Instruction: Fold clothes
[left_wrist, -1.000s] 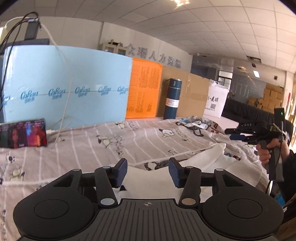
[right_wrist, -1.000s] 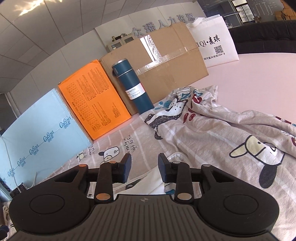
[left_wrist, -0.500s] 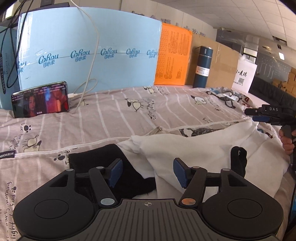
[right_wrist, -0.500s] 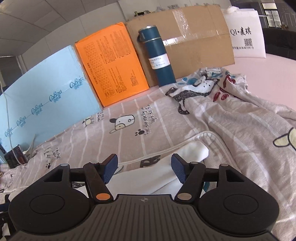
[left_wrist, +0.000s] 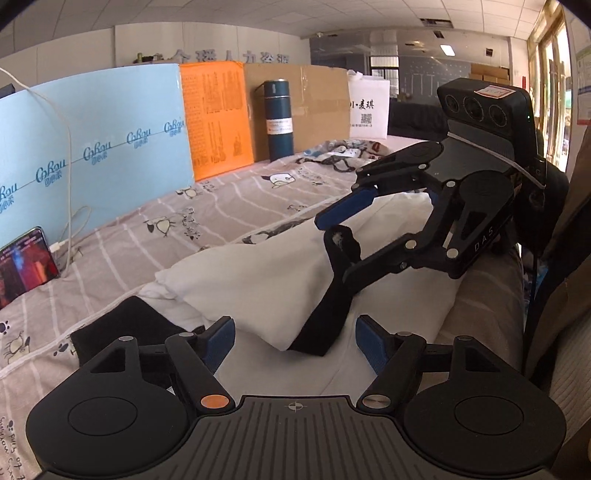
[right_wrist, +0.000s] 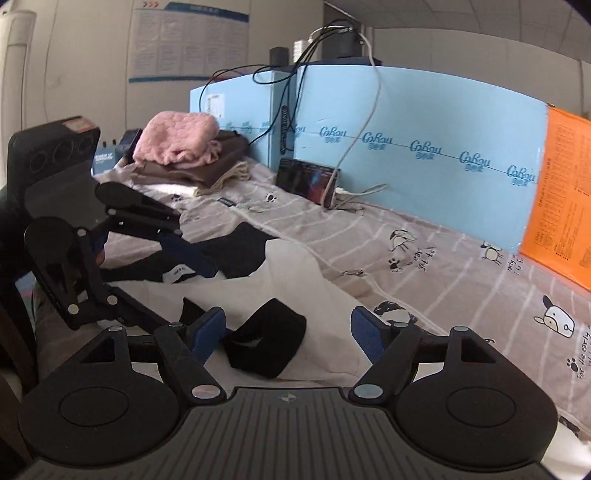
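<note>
On the bed, over a grey striped sheet (left_wrist: 229, 206) printed with cartoon animals, we see a white garment (left_wrist: 266, 273) with black cuffs lying crumpled near the front edge. Our left gripper (left_wrist: 293, 341) hovers low over it, jaws opening, blue pads apart and pressing on nothing; white cloth and a black sleeve band (left_wrist: 325, 325) lie between and beyond them. Our right gripper (right_wrist: 288, 334) faces the left one from the other side of the garment (right_wrist: 280, 280); its jaws are opening too, and a black cuff (right_wrist: 267, 338) sits on the cloth between the pads, untouched as far as we can tell. Each gripper shows in the other's view, close together above the cloth. Behind the bed stand a light blue foam board (left_wrist: 92, 147), an orange sheet (left_wrist: 216, 118), a dark blue flask (left_wrist: 279, 118) and cardboard (left_wrist: 314, 99). A lit phone (left_wrist: 24, 266) leans against the board, and folded pink and brown clothes (right_wrist: 184, 151) are stacked at the far end.
</note>
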